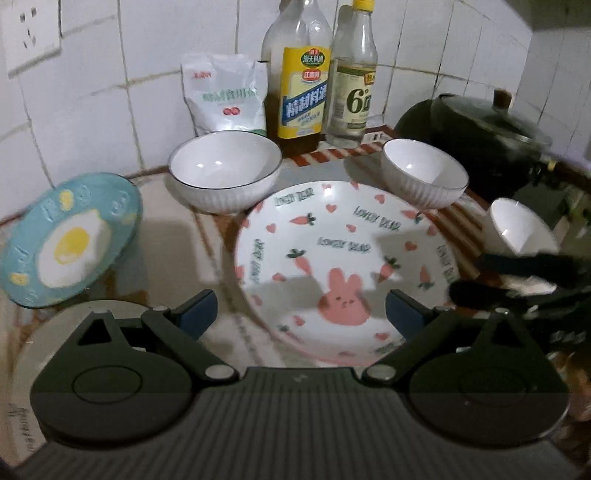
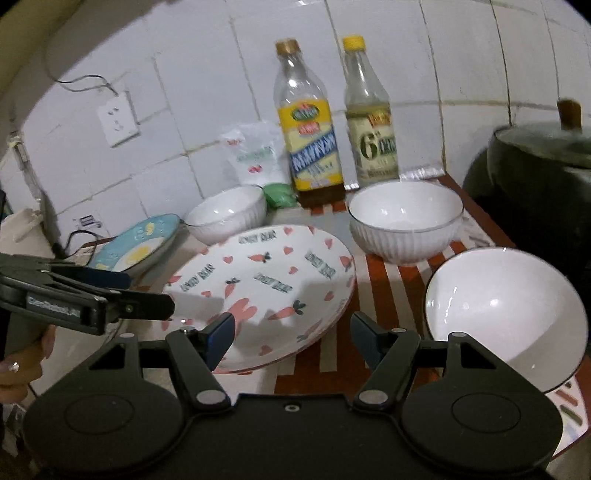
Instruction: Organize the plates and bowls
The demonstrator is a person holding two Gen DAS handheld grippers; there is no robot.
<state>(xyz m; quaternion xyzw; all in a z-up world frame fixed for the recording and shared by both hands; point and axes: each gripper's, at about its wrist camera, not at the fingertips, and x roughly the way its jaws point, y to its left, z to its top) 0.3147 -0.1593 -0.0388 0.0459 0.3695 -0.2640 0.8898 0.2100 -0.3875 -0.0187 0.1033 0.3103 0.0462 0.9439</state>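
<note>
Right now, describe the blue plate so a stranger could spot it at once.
Start at the big rabbit-and-carrot plate in the middle of the counter. Look to its left, towards the wall socket: the blue plate sits tilted there. Alone among the white dishes, it is turquoise with a fried-egg picture.

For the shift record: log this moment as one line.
stage: approach | left gripper: jaws open, empty, over rabbit plate | right gripper: jaws open, empty, at plate's edge | three white bowls unstacked | blue egg plate apart
</note>
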